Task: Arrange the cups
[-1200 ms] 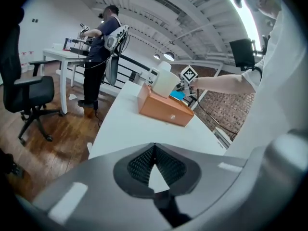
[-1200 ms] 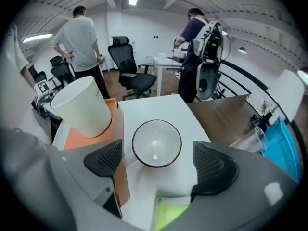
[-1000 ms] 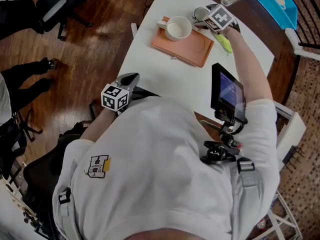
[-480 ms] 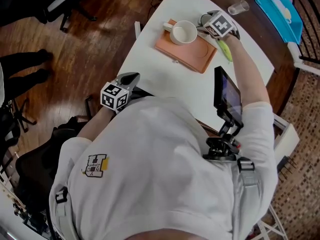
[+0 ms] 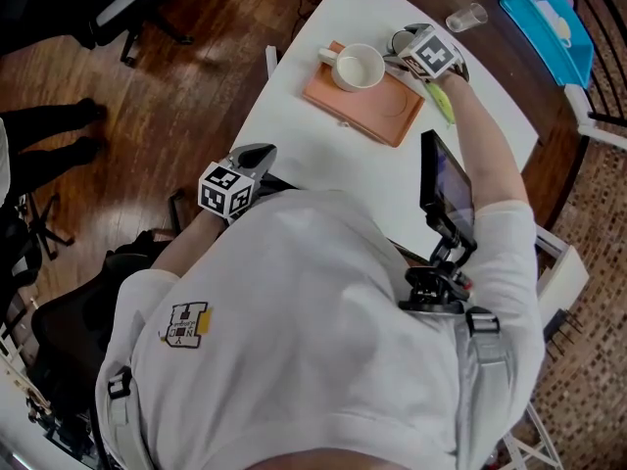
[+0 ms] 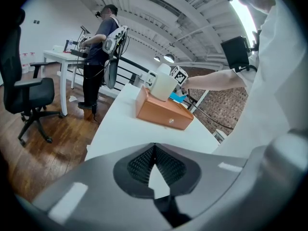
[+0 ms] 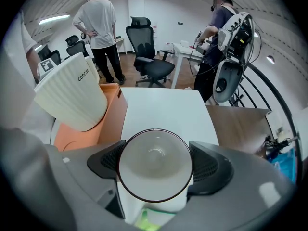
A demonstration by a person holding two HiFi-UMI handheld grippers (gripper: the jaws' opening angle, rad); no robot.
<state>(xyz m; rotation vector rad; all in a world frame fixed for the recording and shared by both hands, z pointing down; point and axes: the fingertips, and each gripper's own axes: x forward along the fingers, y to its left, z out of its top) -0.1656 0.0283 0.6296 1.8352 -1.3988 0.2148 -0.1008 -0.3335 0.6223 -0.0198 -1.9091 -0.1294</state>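
Observation:
A white ribbed cup [image 5: 359,67] [image 7: 72,97] [image 6: 163,85] stands on the far left corner of an orange tray [image 5: 387,111] [image 7: 113,114] [image 6: 161,112] on the white table [image 5: 323,155]. Just right of the tray stands a pale cup with a dark rim [image 5: 400,39] [image 7: 155,177]. My right gripper [image 5: 407,42] [image 7: 155,161] points steeply down over it. Its jaws have just been closing, and the pads now press on both sides of this cup. My left gripper [image 5: 253,155] [image 6: 153,148] hangs at the table's near left edge, shut with nothing in it.
A clear glass [image 5: 466,16] lies at the table's far edge, near a blue bin [image 5: 549,18]. A green object [image 5: 441,99] shows under my right forearm. Office chairs [image 7: 147,47] and two standing people [image 7: 98,28] are on the wooden floor beyond the table.
The head view has shifted slightly. My right gripper stays over the dark-rimmed cup beside the tray. The left gripper has not moved.

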